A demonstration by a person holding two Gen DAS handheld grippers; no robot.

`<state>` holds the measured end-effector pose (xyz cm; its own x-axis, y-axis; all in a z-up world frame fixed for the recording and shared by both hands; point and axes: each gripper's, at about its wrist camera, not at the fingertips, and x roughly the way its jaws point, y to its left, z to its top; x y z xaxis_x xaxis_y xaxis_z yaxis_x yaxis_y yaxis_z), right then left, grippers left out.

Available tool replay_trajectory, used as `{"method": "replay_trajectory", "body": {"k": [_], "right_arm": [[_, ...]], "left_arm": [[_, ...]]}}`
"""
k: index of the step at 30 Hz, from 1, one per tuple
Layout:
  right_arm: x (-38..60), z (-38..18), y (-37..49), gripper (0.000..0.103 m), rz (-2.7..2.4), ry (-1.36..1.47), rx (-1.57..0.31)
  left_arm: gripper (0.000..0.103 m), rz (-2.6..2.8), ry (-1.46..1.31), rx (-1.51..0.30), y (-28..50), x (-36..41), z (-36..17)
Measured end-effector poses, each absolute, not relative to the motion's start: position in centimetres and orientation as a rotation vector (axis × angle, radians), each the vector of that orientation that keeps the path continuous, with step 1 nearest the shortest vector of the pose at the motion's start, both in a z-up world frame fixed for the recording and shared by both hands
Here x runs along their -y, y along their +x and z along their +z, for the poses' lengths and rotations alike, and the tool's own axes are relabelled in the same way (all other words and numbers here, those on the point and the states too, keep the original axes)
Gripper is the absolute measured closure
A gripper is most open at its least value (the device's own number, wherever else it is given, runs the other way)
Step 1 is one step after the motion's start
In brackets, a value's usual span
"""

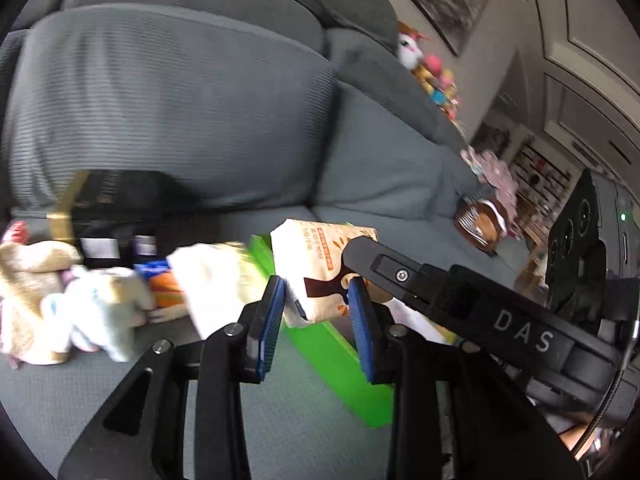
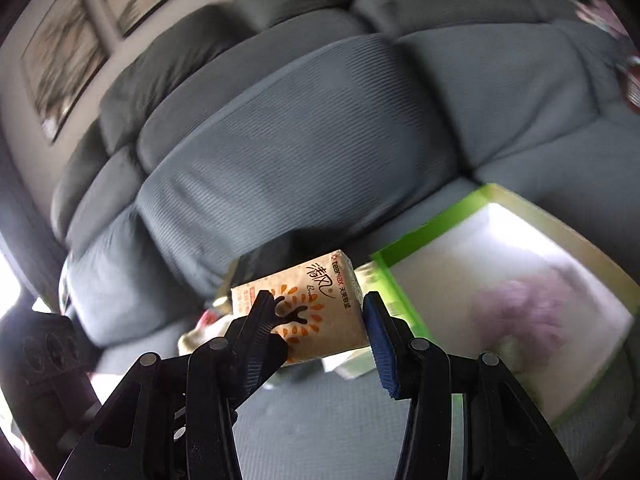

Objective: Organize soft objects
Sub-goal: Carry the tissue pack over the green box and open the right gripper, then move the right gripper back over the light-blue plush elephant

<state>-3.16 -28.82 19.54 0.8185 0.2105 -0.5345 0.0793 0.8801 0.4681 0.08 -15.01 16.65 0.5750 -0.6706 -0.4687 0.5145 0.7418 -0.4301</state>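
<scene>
We have the tissue pack (image 2: 308,308) held off the sofa seat (image 1: 280,420), just beside the green box (image 2: 400,292).

Right gripper (image 2: 320,320) is part-closed across the pack's width, pads pressing both side faces. Left gripper (image 1: 316,308) is nearly closed and pinches what looks like one end of the same pack (image 1: 320,272); the right gripper's finger crosses it in the left wrist view, so we judge this a two-handed hold.

Handling, our read:
- Light, soft plastic wrap over tissues; it gives under the pads and won't break.
- Film is probably slick, so a corner pinch may slip or twist.
- Best hold is the broad side faces near the middle, not the ends.

The box looks open, with something purplish inside, too blurred to identify. Plush toys (image 1: 80,304) and another white pack (image 1: 216,280) lie on the seat to the left, apart from ours.
</scene>
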Motion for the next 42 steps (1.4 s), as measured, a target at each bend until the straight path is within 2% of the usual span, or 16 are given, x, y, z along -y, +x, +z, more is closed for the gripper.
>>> {"method": "replay_trajectory", "body": {"k": [11,20,23,25,28,30,33,36,39,42], "right_arm": [[37.1,16.9,-5.2,0.054,-0.115,0.692,-0.612],[40.7,14.4,-5.8,0.054,-0.232,0.773,-0.667],[41.3,13.9,-6.0,0.054,-0.267,0.784,-0.679],[41.7,13.8,-6.4,0.054,-0.275,0.798,-0.670],[41.6,14.4,-6.8,0.052,-0.314,0.788,-0.645],[41.2,15.1,-7.0,0.033,-0.340,0.750,-0.609],[39.9,16.6,-7.5,0.018,-0.298,0.709,-0.519],[38.5,17.8,-7.5,0.013,-0.239,0.688,-0.468],[37.0,18.7,-6.9,0.007,-0.186,0.665,-0.451],[35.4,19.4,-6.2,0.007,-0.135,0.642,-0.449]], "left_arm": [[0.073,-0.815,-0.187,-0.749,0.8,23.5,14.6],[0.073,-0.860,-0.187,-0.846,1.0,26.7,12.5],[0.063,-0.875,-0.170,-0.871,0.6,27.2,12.2],[0.044,-0.887,-0.169,-0.873,0.5,27.2,12.2],[0.034,-0.864,-0.171,-0.866,0.3,26.4,12.6],[0.029,-0.841,-0.185,-0.861,0.2,25.6,12.8],[0.020,-0.795,-0.207,-0.843,0.0,23.3,13.5],[0.020,-0.742,-0.217,-0.814,-0.4,20.4,14.2],[0.014,-0.624,-0.226,-0.778,-1.2,16.3,14.9],[0.008,-0.519,-0.244,-0.751,-2.1,12.8,15.1]]}}
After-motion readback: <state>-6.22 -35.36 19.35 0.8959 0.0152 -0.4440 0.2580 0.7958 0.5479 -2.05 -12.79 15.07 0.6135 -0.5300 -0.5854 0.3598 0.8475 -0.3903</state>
